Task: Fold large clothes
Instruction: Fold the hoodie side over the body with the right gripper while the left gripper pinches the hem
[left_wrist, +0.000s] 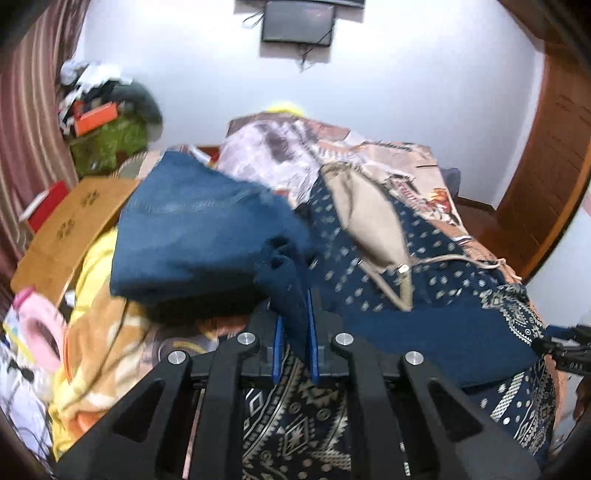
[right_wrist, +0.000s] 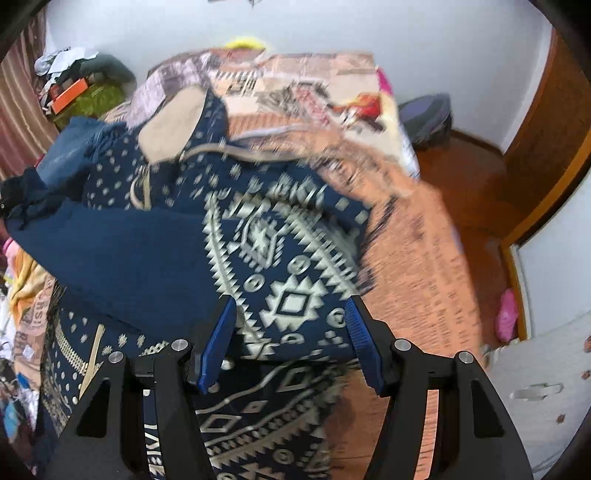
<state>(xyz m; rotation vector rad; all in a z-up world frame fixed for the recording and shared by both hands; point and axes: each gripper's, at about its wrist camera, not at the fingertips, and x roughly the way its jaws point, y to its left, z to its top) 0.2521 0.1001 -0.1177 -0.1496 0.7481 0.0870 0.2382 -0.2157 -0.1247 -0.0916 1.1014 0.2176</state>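
A large navy garment with a cream geometric pattern (right_wrist: 273, 258) lies spread on the bed; it also shows in the left wrist view (left_wrist: 424, 295), with a beige lining (left_wrist: 369, 218) showing. My left gripper (left_wrist: 294, 317) is shut on a bunched dark navy fold of it (left_wrist: 284, 273), held just above the bed. My right gripper (right_wrist: 291, 332) is open, its blue pads either side of a patterned fold with a gap on both sides. It shows at the right edge of the left wrist view (left_wrist: 565, 347).
A folded blue denim piece (left_wrist: 192, 225) lies left of the garment. The bed carries an orange patterned cover (right_wrist: 406, 206) and a yellow blanket (left_wrist: 96, 280). A wooden lap table (left_wrist: 70, 225) and clutter sit at the left. A wooden door (right_wrist: 546, 133) stands at the right.
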